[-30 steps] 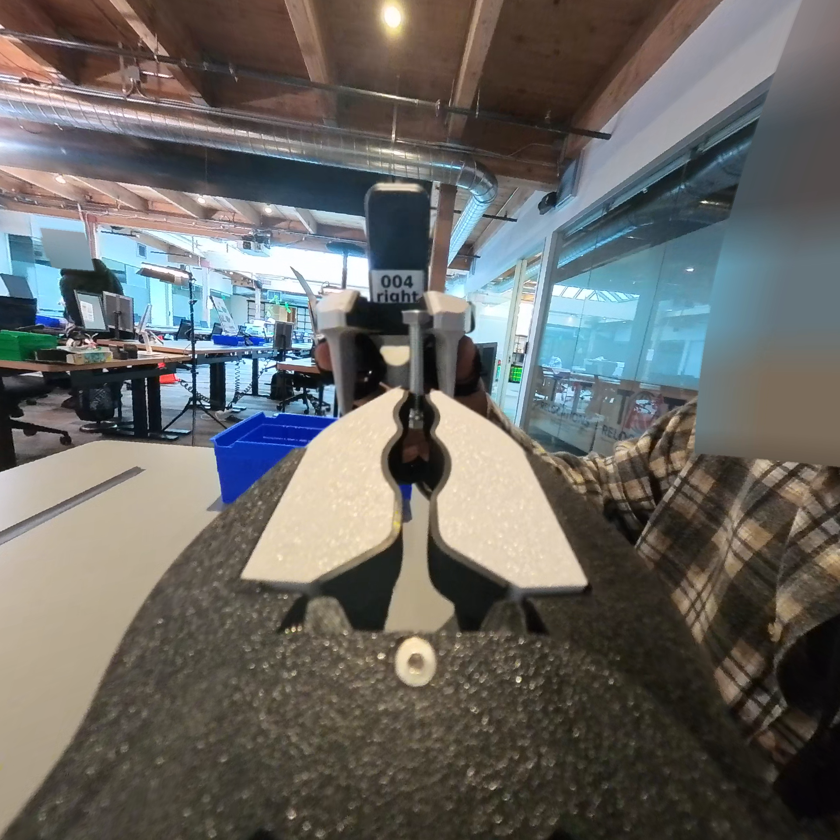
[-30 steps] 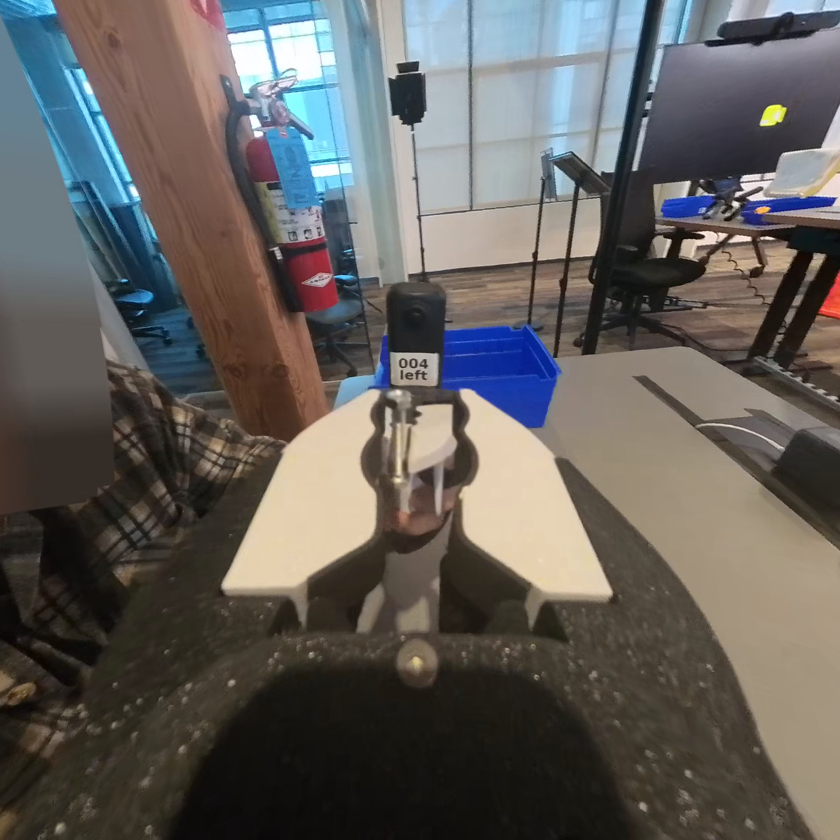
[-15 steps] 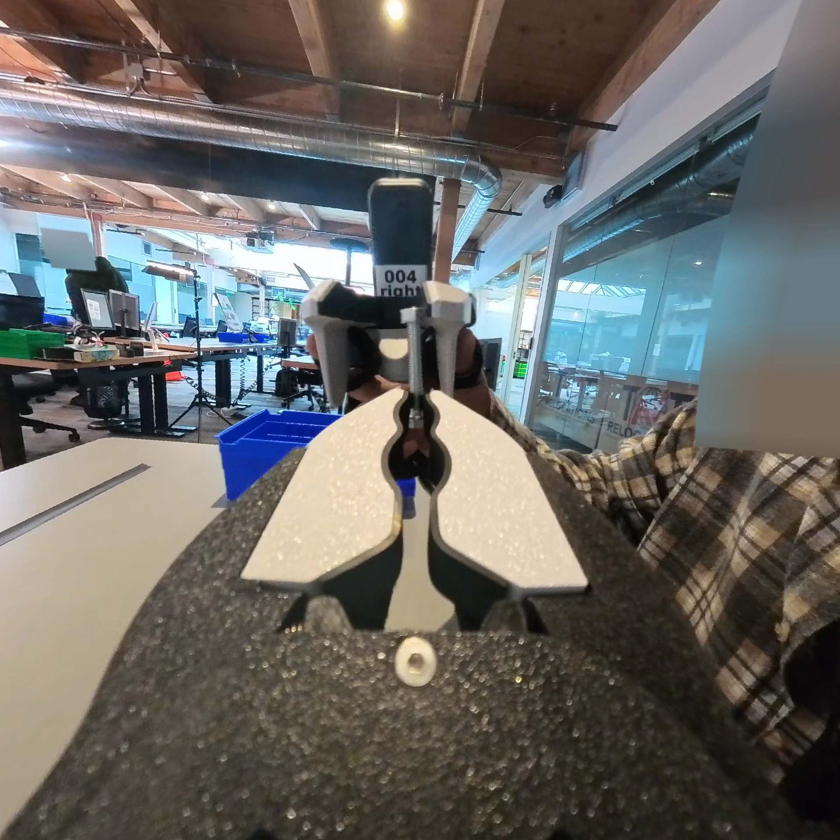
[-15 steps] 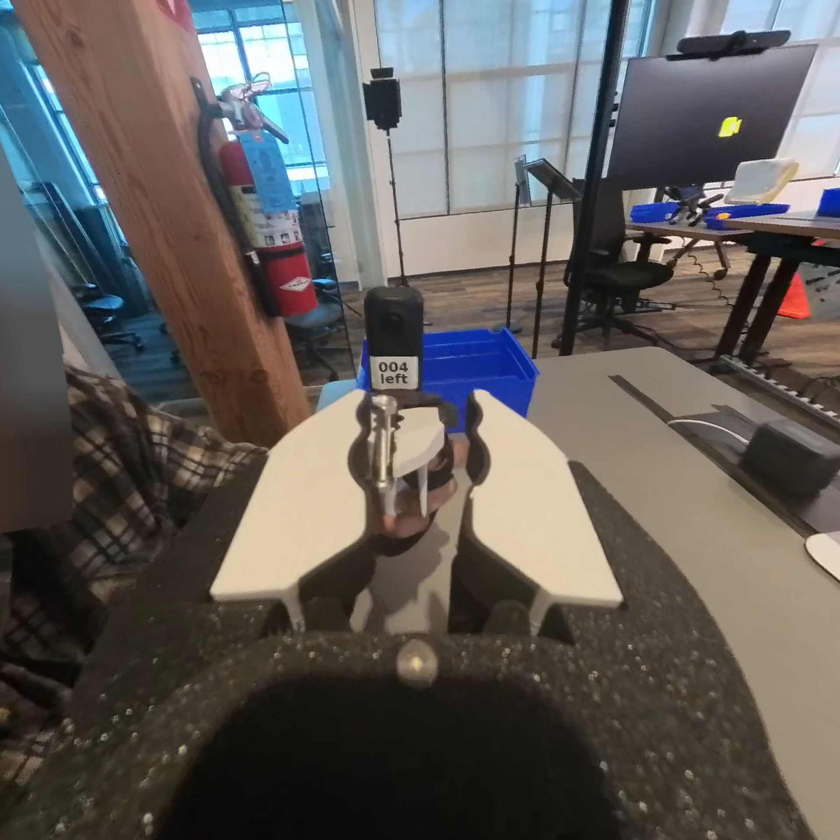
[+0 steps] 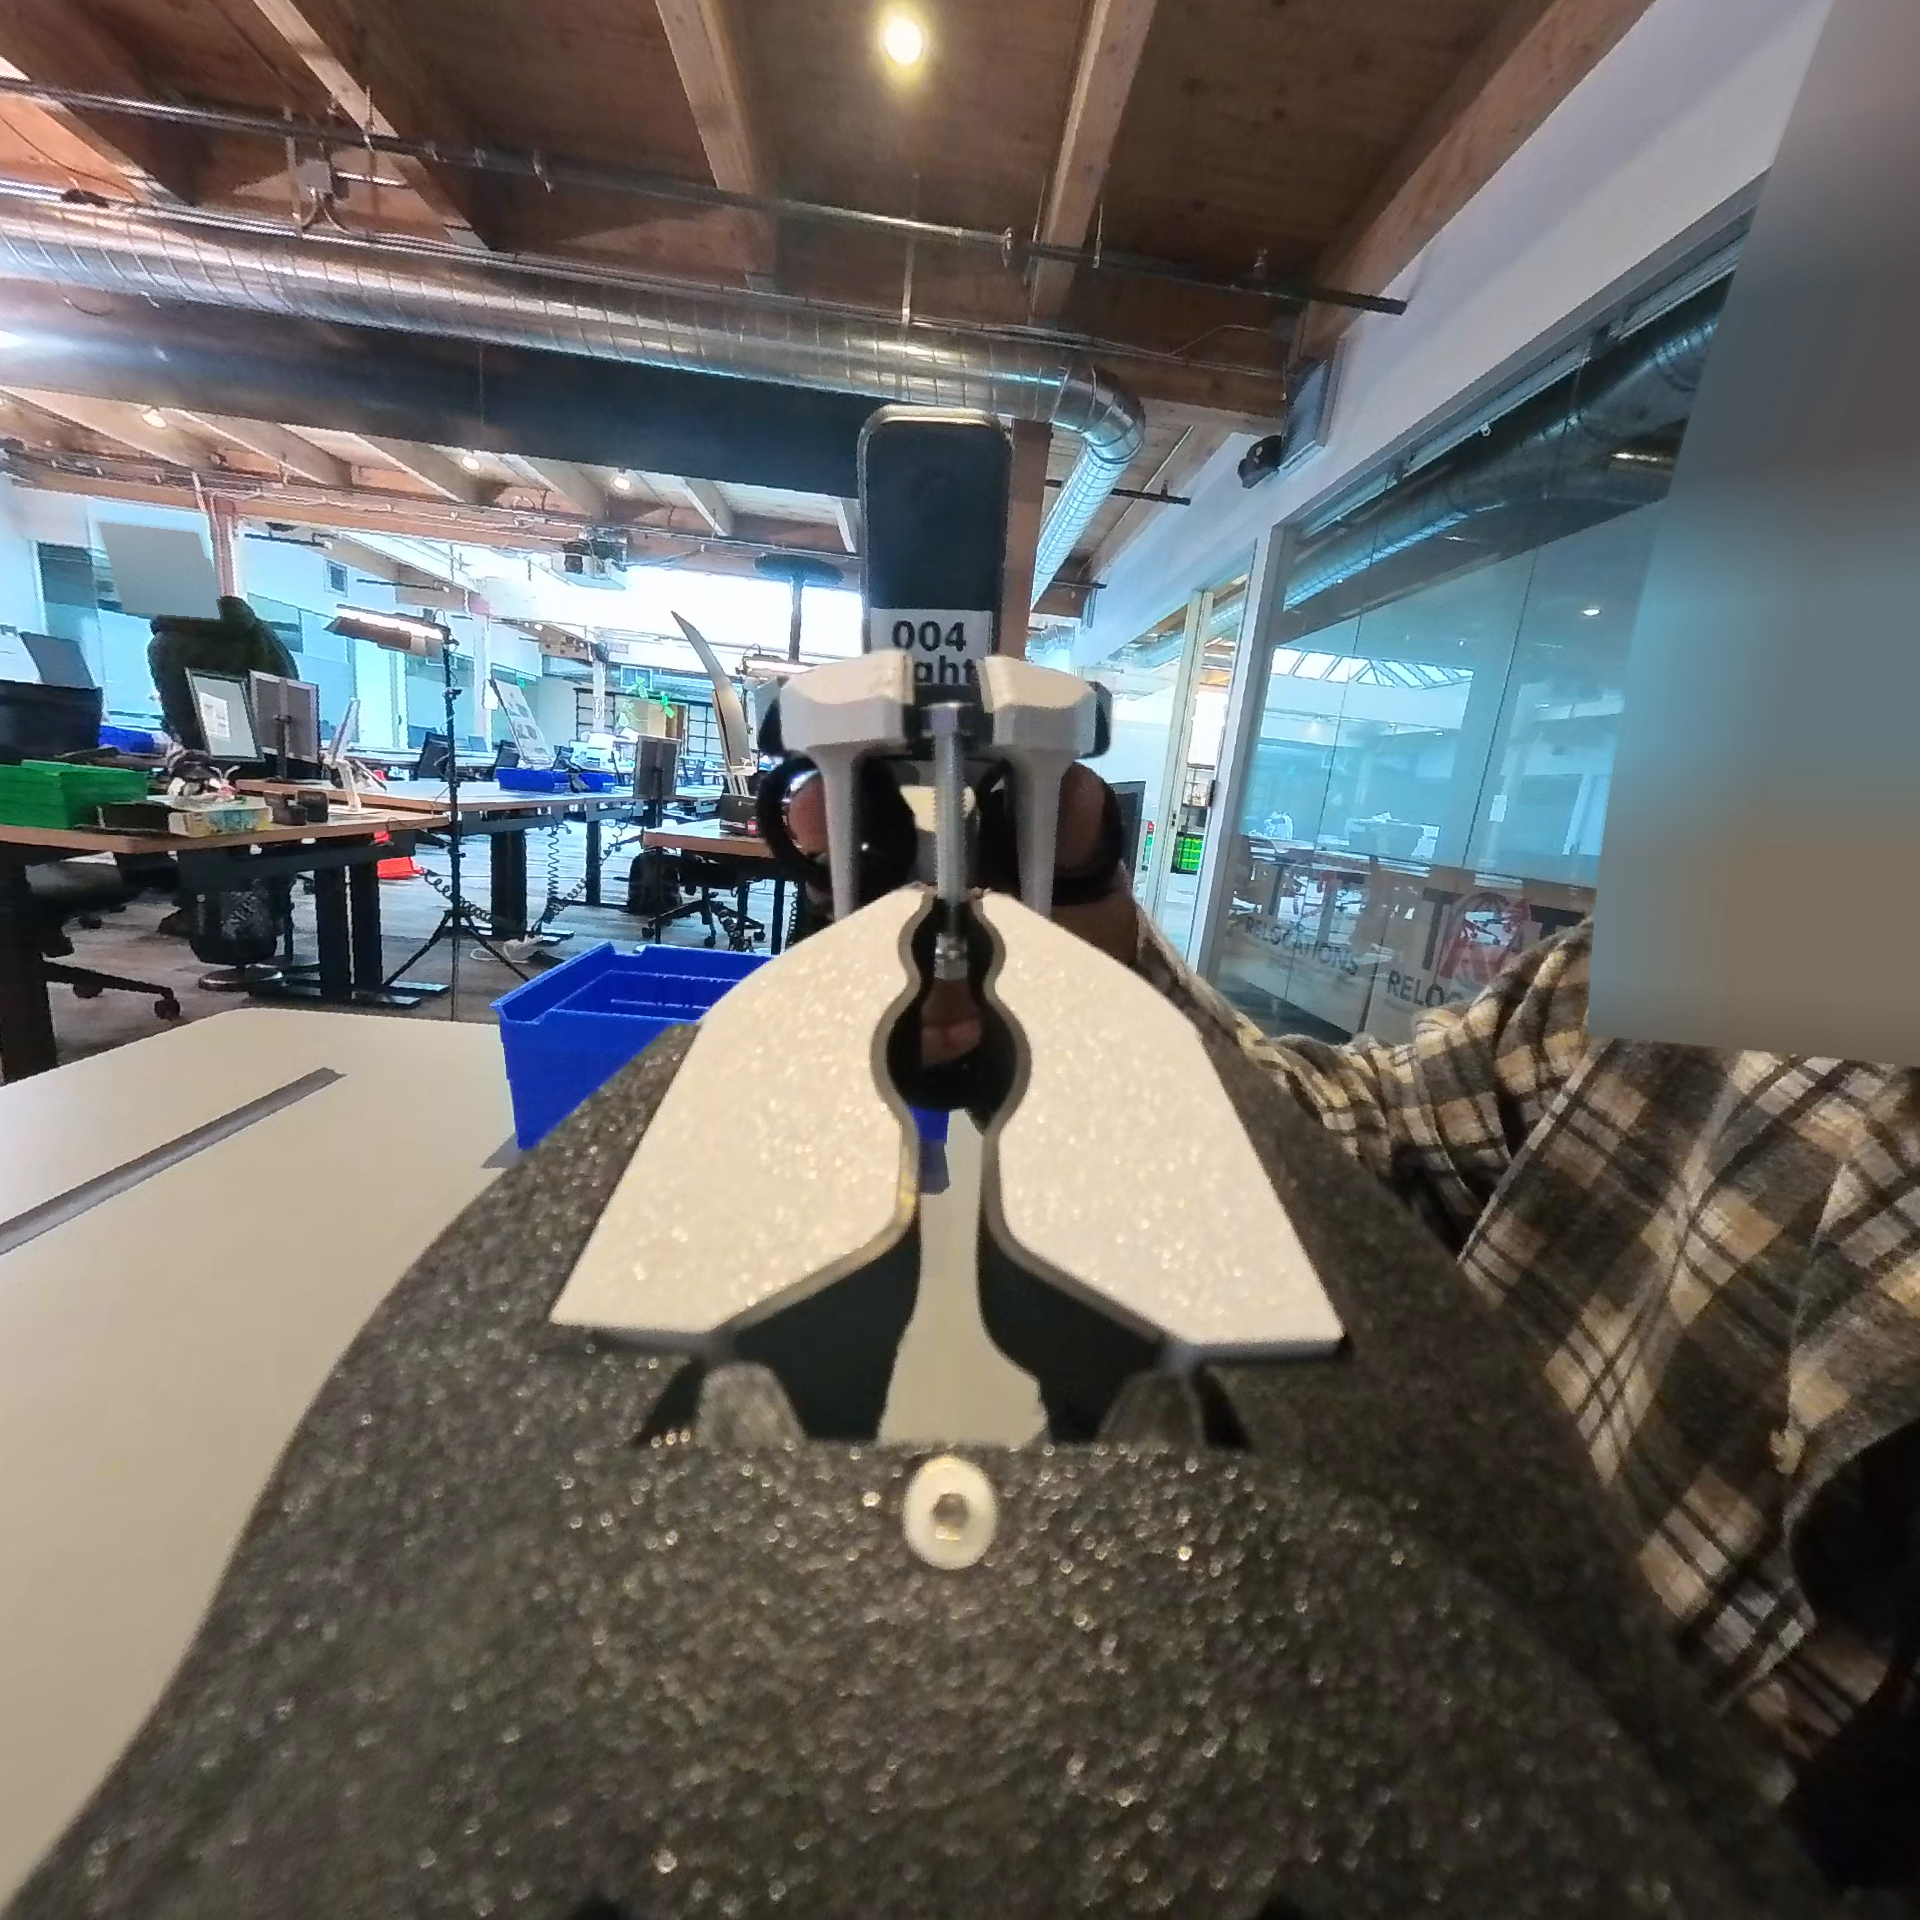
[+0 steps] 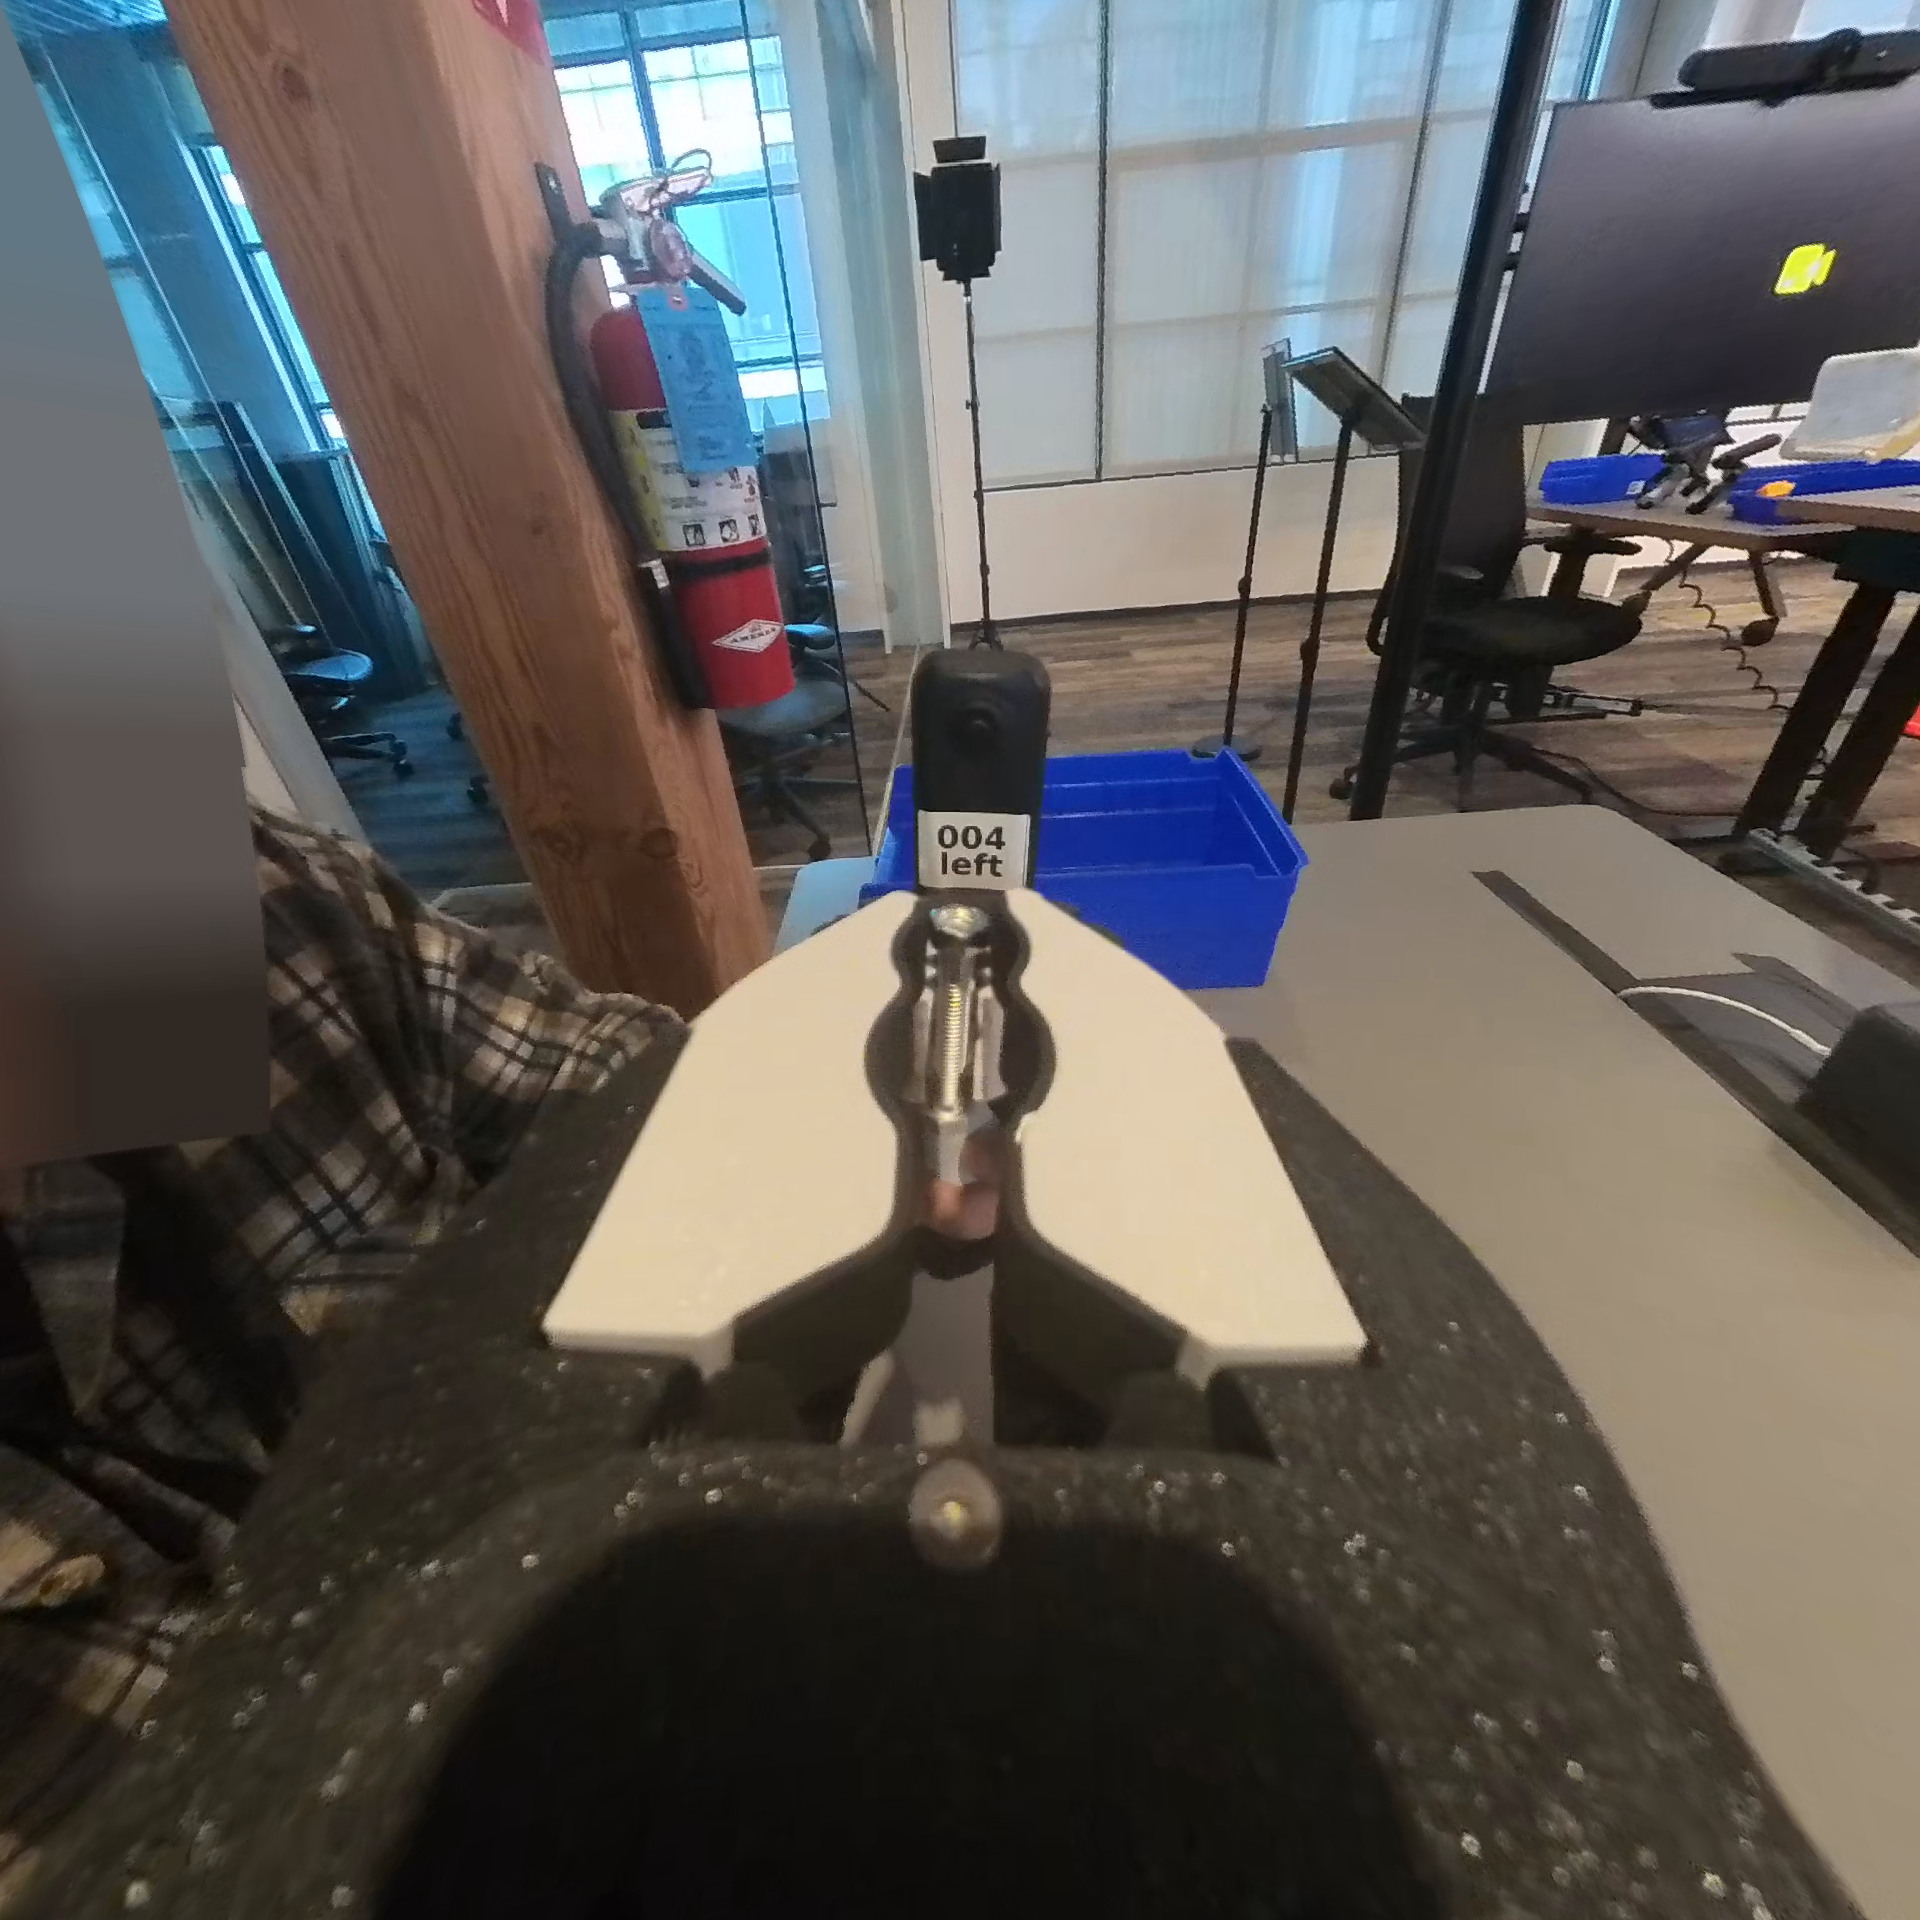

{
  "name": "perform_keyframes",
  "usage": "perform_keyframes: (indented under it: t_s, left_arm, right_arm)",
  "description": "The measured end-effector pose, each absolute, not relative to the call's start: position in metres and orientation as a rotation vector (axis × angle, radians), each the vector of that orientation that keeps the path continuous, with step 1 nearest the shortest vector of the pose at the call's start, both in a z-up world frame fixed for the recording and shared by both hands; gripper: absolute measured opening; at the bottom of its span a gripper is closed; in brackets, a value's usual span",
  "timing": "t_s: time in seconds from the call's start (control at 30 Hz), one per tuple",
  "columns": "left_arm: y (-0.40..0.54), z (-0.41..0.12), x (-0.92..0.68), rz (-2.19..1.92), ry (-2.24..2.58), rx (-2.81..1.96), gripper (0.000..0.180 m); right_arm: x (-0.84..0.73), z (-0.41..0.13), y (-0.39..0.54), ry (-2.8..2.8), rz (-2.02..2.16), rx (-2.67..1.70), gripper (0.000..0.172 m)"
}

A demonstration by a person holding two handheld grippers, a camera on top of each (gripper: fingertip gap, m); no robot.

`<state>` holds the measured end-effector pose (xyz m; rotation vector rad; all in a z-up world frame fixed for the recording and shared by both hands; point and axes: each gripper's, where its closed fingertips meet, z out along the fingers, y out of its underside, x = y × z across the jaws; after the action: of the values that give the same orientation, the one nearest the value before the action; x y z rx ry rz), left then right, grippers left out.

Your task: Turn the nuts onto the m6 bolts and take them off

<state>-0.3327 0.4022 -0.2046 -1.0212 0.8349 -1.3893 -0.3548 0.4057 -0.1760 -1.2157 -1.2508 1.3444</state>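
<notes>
Left tongs (image 5: pixel 951 914) clamped on the threaded end of the bolt (image 5: pixel 952 821), held in the air above the bench (image 5: pixel 156 1195), near the blue bin (image 5: pixel 613 997); right tongs (image 6: pixel 961 925) closed on its nut (image 6: pixel 958 921) at the far end

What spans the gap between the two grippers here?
A silver bolt, running from the left gripper up to the right gripper; clearest in the left wrist view.
</notes>
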Motion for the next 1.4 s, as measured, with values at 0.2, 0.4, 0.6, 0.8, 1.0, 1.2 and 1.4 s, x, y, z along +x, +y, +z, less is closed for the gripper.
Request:
perform_keyframes:
  t_s: [0.2, 0.4, 0.6, 0.8, 1.0, 1.2, 1.4]
  left_arm:
    - [0.4, -0.202, -0.334, -1.413, 0.829, -1.003, 0.004]
    - [0.4, -0.202, -0.336, -1.416, 0.823, -0.996, 0.004]
    - [0.4, -0.201, -0.337, -1.409, 0.825, -0.989, 0.004]
    - [0.401, -0.204, -0.334, -1.399, 0.832, -1.004, 0.004]
    - [0.4, -0.202, -0.335, -1.401, 0.83, -0.997, 0.004]
    - [0.399, -0.199, -0.338, -1.408, 0.821, -0.979, 0.004]
    - [0.398, -0.198, -0.339, -1.404, 0.821, -0.97, 0.004]
  right_arm:
    - [-0.353, -0.174, 0.406, -1.251, 1.392, -1.192, 0.013]
    - [-0.351, -0.175, 0.417, -1.186, 1.382, -1.232, 0.032]
    - [-0.344, -0.171, 0.418, -1.173, 1.363, -1.226, 0.029]
    - [-0.356, -0.174, 0.406, -1.232, 1.329, -1.222, 0.028]
    - [-0.357, -0.173, 0.403, -1.259, 1.357, -1.21, 0.01]
    - [-0.356, -0.172, 0.412, -1.198, 1.392, -1.235, 0.03]
    - [-0.349, -0.172, 0.419, -1.164, 1.367, -1.253, 0.031]
